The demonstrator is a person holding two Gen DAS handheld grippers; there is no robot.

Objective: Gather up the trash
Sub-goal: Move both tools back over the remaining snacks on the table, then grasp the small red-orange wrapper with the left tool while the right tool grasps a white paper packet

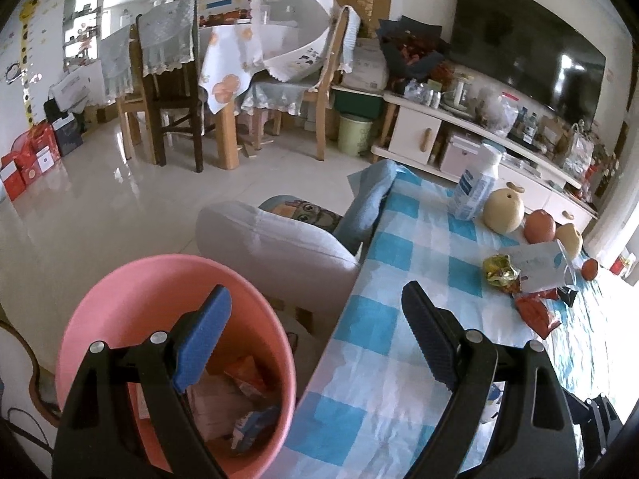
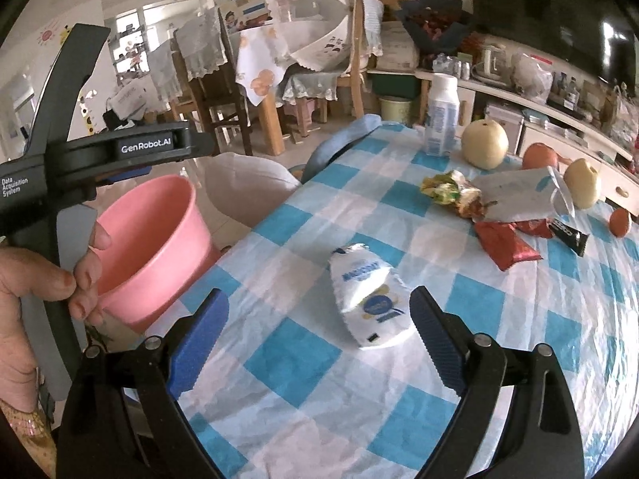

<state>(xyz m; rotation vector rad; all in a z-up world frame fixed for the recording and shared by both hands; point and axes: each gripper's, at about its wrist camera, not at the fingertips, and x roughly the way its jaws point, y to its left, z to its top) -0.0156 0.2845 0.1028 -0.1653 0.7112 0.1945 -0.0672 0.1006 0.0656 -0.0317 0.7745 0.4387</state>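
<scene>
With some wrappers already lying in the pink bin (image 1: pixel 120 319), both the left gripper (image 1: pixel 315 339) and right gripper (image 2: pixel 319 335) are hanging spread wide and empty, the right one nearing the white pouch (image 2: pixel 369 299) on the checked tablecloth (image 2: pixel 303 359), while about 4 more wrappers (image 2: pixel 491 215) are waiting farther along.

You're in a home's living-dining room: a TV (image 1: pixel 531 40) over a cluttered cabinet (image 1: pixel 423 129), dining chairs (image 1: pixel 167 80) with lace covers, fruit (image 2: pixel 485 143) on a checked tablecloth (image 2: pixel 319 359) (child's height chart on the wall).

Checked tablecloth (image 2: pixel 399 419) under wrappers (image 2: pixel 507 245), fruit (image 2: pixel 485 143)
</scene>
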